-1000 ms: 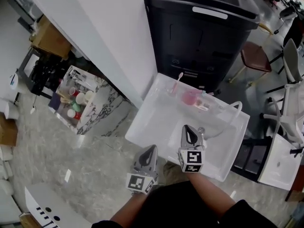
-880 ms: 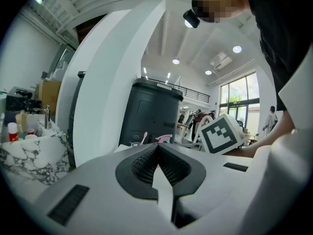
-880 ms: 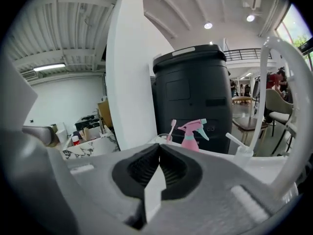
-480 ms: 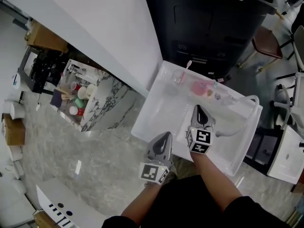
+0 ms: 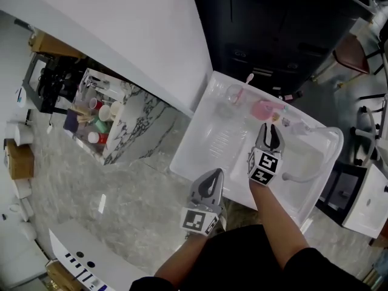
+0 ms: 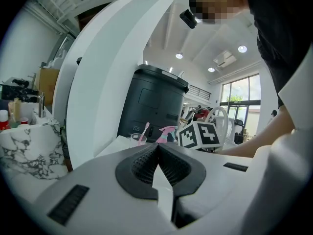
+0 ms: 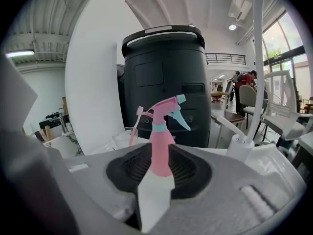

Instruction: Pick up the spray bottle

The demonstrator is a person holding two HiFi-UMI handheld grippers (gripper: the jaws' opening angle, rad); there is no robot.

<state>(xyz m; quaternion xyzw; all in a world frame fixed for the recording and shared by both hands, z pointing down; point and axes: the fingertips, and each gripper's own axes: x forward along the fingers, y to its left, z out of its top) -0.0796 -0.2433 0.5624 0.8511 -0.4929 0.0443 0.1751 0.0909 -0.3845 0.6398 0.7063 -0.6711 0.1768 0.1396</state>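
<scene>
The pink spray bottle (image 5: 264,110) with a teal collar stands upright at the far side of the white basin (image 5: 197,139). My right gripper (image 5: 271,129) is just short of it, and its jaws are opening. In the right gripper view the spray bottle (image 7: 161,146) shows in the gap between the pads, which do not press on it; my right gripper (image 7: 157,169) holds nothing. My left gripper (image 5: 213,176) hangs over the basin's near rim, shut and empty. In the left gripper view its jaws (image 6: 157,153) meet, with the spray bottle (image 6: 167,132) far ahead.
A clear glass with a pink toothbrush (image 5: 237,92) stands left of the bottle. A white faucet with a looping hose (image 5: 315,156) rises at the basin's right. A big black bin (image 5: 285,23) stands behind, a white wall (image 5: 133,29) to the left, a marbled box of cups (image 5: 100,120) on the floor.
My right gripper has gone forward and down toward the bottle, and its jaws have started to part. My left gripper has followed a little way forward and lower, still shut.
</scene>
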